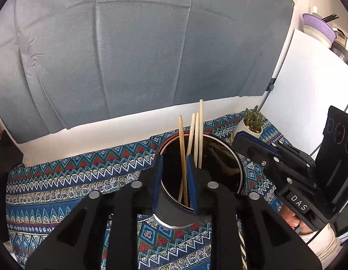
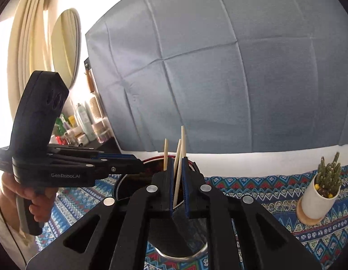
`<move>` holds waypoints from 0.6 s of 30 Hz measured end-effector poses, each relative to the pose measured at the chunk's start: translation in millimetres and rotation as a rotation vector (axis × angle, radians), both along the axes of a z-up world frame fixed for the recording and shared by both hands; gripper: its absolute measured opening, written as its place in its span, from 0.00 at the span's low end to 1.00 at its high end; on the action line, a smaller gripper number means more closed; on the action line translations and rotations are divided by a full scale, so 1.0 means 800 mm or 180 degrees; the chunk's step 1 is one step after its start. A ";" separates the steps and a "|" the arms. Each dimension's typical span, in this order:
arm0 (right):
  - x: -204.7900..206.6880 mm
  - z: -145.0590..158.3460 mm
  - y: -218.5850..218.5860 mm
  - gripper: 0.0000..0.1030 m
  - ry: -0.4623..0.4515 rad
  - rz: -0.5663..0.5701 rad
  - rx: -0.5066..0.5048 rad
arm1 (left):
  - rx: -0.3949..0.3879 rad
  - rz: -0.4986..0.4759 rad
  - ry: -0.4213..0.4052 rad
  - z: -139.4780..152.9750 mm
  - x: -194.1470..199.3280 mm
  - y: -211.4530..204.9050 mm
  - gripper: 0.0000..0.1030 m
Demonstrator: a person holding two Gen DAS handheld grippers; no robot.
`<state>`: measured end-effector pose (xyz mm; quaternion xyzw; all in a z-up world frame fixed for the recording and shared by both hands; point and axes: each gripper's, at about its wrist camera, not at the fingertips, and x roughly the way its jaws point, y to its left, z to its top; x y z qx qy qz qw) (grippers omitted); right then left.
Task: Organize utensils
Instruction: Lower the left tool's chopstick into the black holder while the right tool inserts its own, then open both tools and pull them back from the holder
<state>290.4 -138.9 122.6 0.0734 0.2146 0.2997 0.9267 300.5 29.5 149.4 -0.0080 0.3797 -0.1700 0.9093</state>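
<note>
Left wrist view showed four pale wooden chopsticks [image 1: 196,135] standing on end and leaning against each other inside a round metal pot [image 1: 240,171], which sat on a patterned tablecloth [image 1: 61,180]. The left gripper [image 1: 174,159] hung just above the near side of the pot, pointing down into it. Its blue pads stood clearly apart. One chopstick ran through the gap close to the right-hand pad, but neither pad pressed on it, so the fingers were open and held nothing.

The right gripper [image 1: 236,138] came in from the side, its tip beside the far rim of the pot and near a small potted cactus [image 1: 252,121]. Its own camera showed the pads drawn almost together, leaving only a narrow slit. A chopstick [image 2: 178,180] showed in that slit, though I could not tell whether it lay between the pads or only beyond them in the pot; seen from the left wrist, the tip stood clear of the sticks. I took this gripper as closed and empty.

By my reading, the step in hand was the drop-off: the chopsticks were already in the pot and both grippers were at the point of letting go. No other utensil showed on the cloth. The next move seemed to call for lifting both grippers up and back without brushing the leaning sticks, which looked easy to tip.
</note>
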 end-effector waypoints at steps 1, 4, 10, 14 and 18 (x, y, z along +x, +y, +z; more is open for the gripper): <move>-0.002 0.001 -0.003 0.09 0.0016 -0.0014 0.0015 | 0.0008 0.0016 -0.0025 0.002 -0.004 0.002 0.32; -0.009 0.002 -0.011 0.10 0.0098 -0.0023 0.0006 | 0.0043 0.0031 -0.0050 0.007 -0.016 0.006 0.47; -0.031 0.003 -0.018 0.35 0.0108 -0.0067 -0.0131 | 0.0133 0.0054 -0.0131 0.011 -0.042 0.010 0.61; -0.046 0.004 -0.020 0.64 0.0098 -0.0159 -0.0269 | 0.0168 0.0072 -0.0131 0.008 -0.059 0.014 0.69; -0.061 0.006 -0.026 0.75 0.0117 -0.0252 -0.0357 | 0.0225 0.0089 -0.0076 0.002 -0.073 0.015 0.76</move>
